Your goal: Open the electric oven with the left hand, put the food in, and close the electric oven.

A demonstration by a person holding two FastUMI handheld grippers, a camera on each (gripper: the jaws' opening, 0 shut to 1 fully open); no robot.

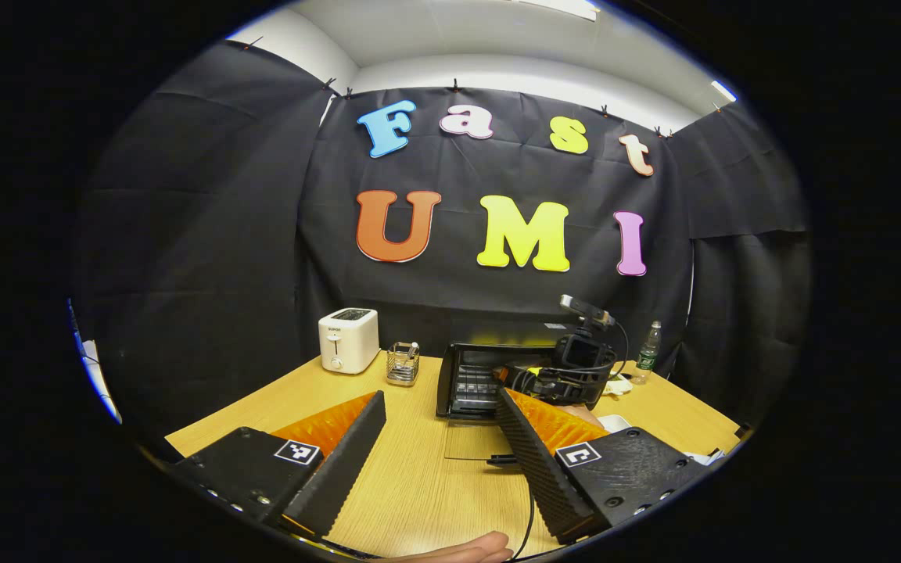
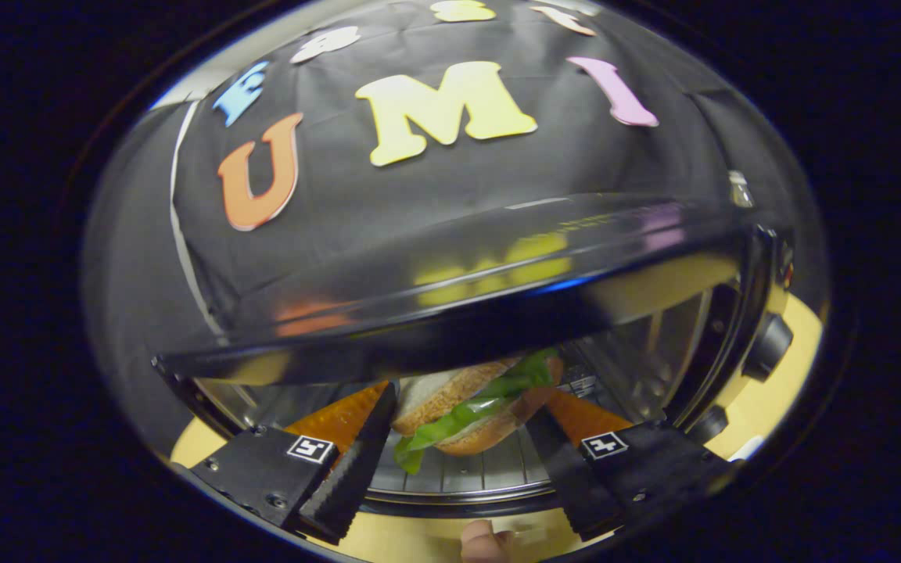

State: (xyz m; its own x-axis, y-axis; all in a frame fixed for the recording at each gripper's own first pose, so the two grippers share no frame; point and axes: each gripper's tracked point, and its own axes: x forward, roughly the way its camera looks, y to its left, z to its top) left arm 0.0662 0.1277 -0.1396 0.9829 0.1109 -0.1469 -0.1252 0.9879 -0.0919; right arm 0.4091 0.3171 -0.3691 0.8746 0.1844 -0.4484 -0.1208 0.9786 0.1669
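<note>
The black electric oven (image 1: pixel 468 381) stands at the table's middle with its glass door (image 1: pixel 475 442) folded down flat. My left gripper (image 1: pixel 440 395) hangs open and empty above the table, short of the door. My right gripper (image 1: pixel 576 369), seen from behind with its camera on top, is at the oven's mouth. In the right gripper view the right gripper (image 2: pixel 462 408) reaches under the oven's top (image 2: pixel 450 305) into the cavity. It is shut on a sandwich (image 2: pixel 450 397) with green lettuce, held tilted just above the wire rack (image 2: pixel 489 469).
A white toaster (image 1: pixel 349 338) and a small glass holder (image 1: pixel 403 363) stand left of the oven. A bottle (image 1: pixel 648 352) is at the back right. The oven's knobs (image 2: pixel 767 344) sit on its right side. A white dish edge (image 1: pixel 615 423) shows behind my left gripper's right finger.
</note>
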